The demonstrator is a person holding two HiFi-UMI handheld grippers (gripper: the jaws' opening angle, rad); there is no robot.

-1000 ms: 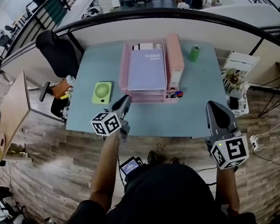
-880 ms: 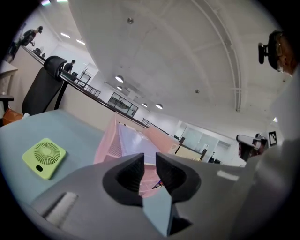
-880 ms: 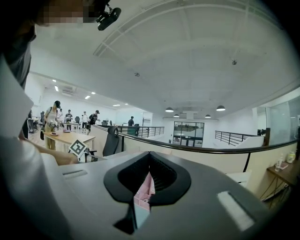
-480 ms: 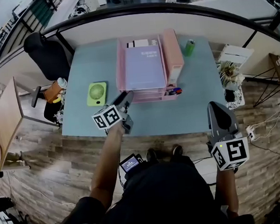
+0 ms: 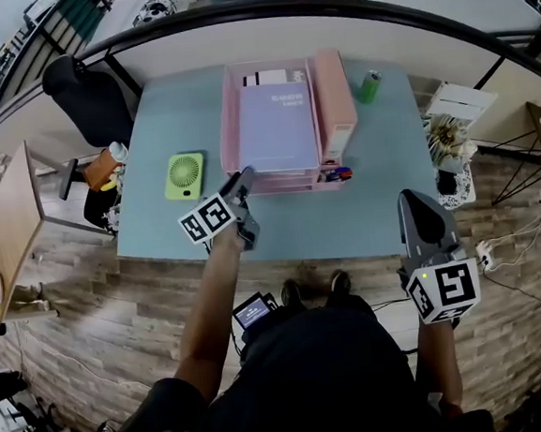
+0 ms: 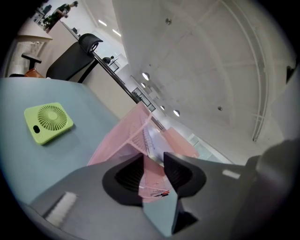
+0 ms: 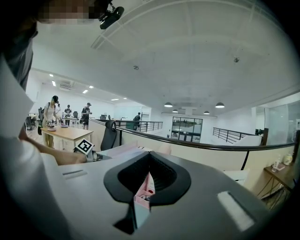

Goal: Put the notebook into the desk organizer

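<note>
while flat in pink plastic desk organizer [image 5: 337, 92], lilac rectangular notebook [image 5: 279, 130]: topmost
teal table [image 5: 346, 218]: open front strip
left gripper [image 5: 245, 175]: spread, just narrowing — empty
right gripper [image 5: 416, 199]: pressed together

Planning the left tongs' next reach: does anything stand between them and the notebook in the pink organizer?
Nothing visible does. The left tongs, jaws apart and just closing a little with nothing between them, are by the front corner of the organizer. The notebook already lies flat on its top tray, uncovered.
</note>
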